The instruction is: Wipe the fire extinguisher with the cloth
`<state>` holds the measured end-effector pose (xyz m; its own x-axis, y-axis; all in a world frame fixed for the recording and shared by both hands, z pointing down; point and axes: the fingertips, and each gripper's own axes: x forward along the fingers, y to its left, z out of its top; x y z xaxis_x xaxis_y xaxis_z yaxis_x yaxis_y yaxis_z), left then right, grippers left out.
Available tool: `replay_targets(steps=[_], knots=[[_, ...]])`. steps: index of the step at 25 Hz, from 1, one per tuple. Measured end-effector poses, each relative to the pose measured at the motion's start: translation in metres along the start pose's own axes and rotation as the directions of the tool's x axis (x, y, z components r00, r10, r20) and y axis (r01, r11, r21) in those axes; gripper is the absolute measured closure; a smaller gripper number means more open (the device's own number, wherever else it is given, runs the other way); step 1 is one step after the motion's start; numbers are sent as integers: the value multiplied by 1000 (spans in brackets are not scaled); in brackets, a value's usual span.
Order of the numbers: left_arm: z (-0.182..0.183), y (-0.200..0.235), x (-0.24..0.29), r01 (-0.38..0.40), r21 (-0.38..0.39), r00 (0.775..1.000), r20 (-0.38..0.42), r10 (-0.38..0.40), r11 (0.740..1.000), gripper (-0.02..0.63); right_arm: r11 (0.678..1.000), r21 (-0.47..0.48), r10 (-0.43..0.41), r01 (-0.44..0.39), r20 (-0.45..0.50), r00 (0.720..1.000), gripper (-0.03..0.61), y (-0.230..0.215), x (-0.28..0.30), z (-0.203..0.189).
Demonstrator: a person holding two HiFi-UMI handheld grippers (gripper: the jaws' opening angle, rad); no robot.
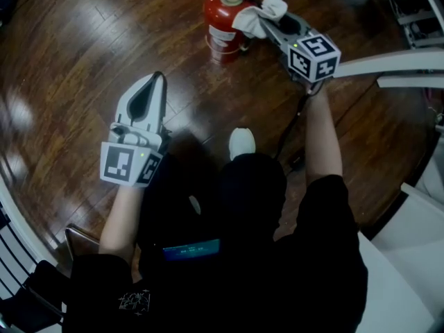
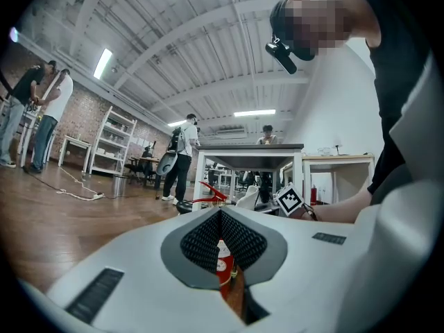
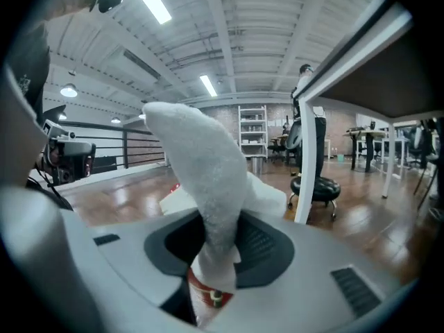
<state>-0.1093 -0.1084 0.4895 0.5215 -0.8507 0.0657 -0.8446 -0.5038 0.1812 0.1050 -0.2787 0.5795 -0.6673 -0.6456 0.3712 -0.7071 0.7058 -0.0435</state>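
Note:
A red fire extinguisher (image 1: 222, 21) stands upright on the wooden floor at the top of the head view. My right gripper (image 1: 267, 18) is shut on a white cloth (image 1: 260, 12), which rests against the extinguisher's top and handle. In the right gripper view the cloth (image 3: 208, 186) rises from between the jaws, and a strip of the red extinguisher (image 3: 208, 293) shows below it. My left gripper (image 1: 156, 80) hovers over the floor to the left, shut with nothing in it. Through its jaws' gap the extinguisher (image 2: 223, 266) shows a short way ahead.
A white table edge (image 1: 388, 64) runs close by on the right, and a black cable (image 1: 290, 134) trails over the floor under my right arm. A white shoe tip (image 1: 241, 143) shows between my arms. Several people (image 2: 182, 158), shelves (image 2: 111, 144) and tables stand far off.

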Motion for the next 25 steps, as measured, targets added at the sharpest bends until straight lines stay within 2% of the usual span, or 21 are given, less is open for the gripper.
replay_targets(steps=[6,9,12,19,23,25], knots=[[-4,-1,3,-3,3,1000,-8,3,1000,612,995,77,-45,59,-180,983,447,7,37,-122],[-3,-1,4,-6,2,1000,-3,6,1000,612,979,180,-67,98,-169,983,443,4,54,-157],[-4,1,3,-9,-1,1000,0,9,1000,611,968,228,-73,105,-144,987,440,2,57,-160],[-8,-3,3,2,-11,1000,-6,-2,1000,612,976,194,-65,99,-175,982,442,4,51,-158],[-5,0,-1,8,-4,1000,-3,-8,1000,611,980,194,-29,43,-78,997,443,3,22,-117],[-4,2,-3,6,-2,1000,-1,-6,1000,612,987,157,-16,20,-27,1000,443,-4,4,-85]])
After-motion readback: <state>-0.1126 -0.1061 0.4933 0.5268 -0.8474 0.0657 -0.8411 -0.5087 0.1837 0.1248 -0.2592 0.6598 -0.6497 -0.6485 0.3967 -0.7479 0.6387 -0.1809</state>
